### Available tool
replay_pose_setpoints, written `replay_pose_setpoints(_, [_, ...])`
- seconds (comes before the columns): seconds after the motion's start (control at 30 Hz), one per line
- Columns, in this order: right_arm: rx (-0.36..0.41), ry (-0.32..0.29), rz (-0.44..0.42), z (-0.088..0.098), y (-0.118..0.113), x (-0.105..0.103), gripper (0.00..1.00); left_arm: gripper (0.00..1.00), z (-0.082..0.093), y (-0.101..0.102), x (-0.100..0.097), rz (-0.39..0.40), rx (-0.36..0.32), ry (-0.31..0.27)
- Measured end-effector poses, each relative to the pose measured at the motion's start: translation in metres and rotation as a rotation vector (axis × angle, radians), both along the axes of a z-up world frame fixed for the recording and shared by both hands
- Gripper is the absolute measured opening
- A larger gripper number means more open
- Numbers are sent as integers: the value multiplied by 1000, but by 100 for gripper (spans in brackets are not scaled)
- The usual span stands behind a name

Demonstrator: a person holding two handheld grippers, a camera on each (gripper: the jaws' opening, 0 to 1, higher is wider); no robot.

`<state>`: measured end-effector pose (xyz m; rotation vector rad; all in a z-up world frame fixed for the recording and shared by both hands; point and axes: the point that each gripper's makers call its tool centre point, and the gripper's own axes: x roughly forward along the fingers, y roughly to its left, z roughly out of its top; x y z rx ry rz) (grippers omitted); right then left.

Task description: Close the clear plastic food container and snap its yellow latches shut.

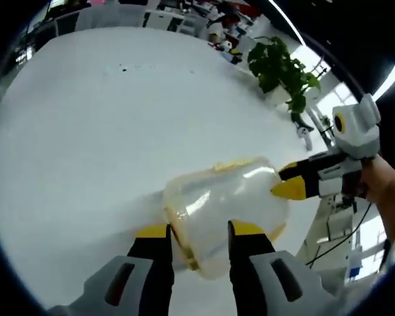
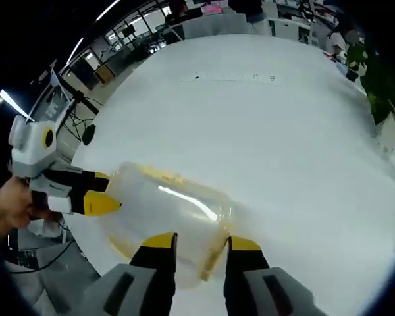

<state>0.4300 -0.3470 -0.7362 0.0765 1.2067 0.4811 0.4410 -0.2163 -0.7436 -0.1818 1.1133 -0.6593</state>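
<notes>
In the left gripper view, the left gripper [image 1: 199, 232] stood with its yellow-tipped jaws spread on either side of the near end of the clear plastic food container [image 1: 225, 209], which lay on the white table [image 1: 92, 131] just ahead. Whether the jaws touched its wall could not be told. At the container's far right side, the right gripper [image 1: 286, 181] came in with its yellow tips right at the container's edge; its jaws looked close together, though a grip could not be confirmed. In the right gripper view, the right gripper [image 2: 201, 243] straddled the container [image 2: 164, 214] with jaws apart, and the left gripper [image 2: 105, 196] met the container's left end, held by a hand [image 2: 10, 207]. Farther off stood a green plant [image 1: 280, 69] beyond the table.
</notes>
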Motion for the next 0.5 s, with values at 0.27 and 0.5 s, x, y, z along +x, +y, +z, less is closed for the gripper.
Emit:
replay_pose_setpoints(0.27, [-33, -83, 164, 2, 2, -2, 32, 32, 5, -1, -1, -86, -31, -65])
replay_pose_setpoints(0.5, [-74, -143, 290, 3, 0, -8, 40, 30, 18, 1, 1, -204, -4, -207])
